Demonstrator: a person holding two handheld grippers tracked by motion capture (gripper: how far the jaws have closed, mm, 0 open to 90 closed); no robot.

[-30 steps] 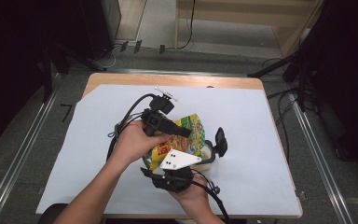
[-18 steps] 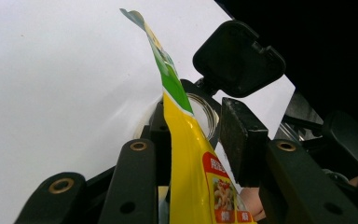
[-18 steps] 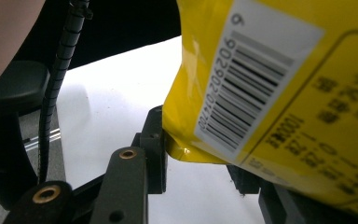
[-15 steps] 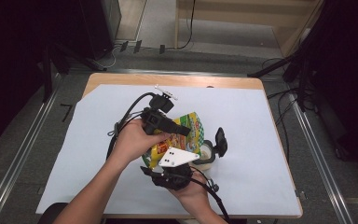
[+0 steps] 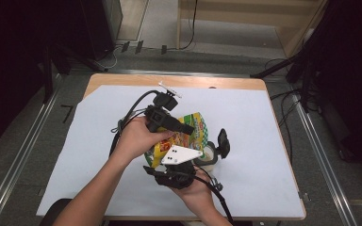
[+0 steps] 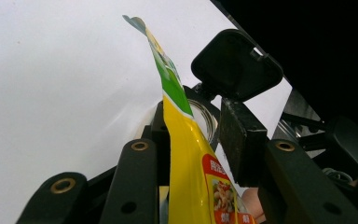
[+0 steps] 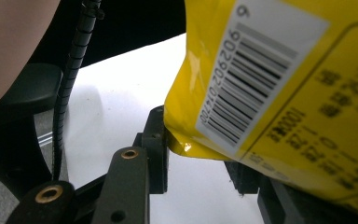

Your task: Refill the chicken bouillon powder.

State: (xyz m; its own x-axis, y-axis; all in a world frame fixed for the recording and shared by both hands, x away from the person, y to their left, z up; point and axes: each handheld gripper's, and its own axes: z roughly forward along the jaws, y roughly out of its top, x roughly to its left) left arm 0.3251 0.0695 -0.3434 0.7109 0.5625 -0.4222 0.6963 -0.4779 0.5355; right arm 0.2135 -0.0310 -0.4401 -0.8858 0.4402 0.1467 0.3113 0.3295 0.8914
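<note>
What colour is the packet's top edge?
Green above yellow, clearest in the left gripper view: packet.

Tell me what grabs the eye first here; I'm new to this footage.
The yellow and green snack bag at the middle of the white-covered table, gripped from both sides by the left gripper and the right gripper. Beside it stands a small white cup. The right gripper view shows the bag's barcode close up.

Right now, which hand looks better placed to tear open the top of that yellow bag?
Left, probably. The left hand-held gripper has the yellow bag between its jaws near the green top corner, which sticks out past them. The right hand-held gripper sits at the barcode corner.
</note>
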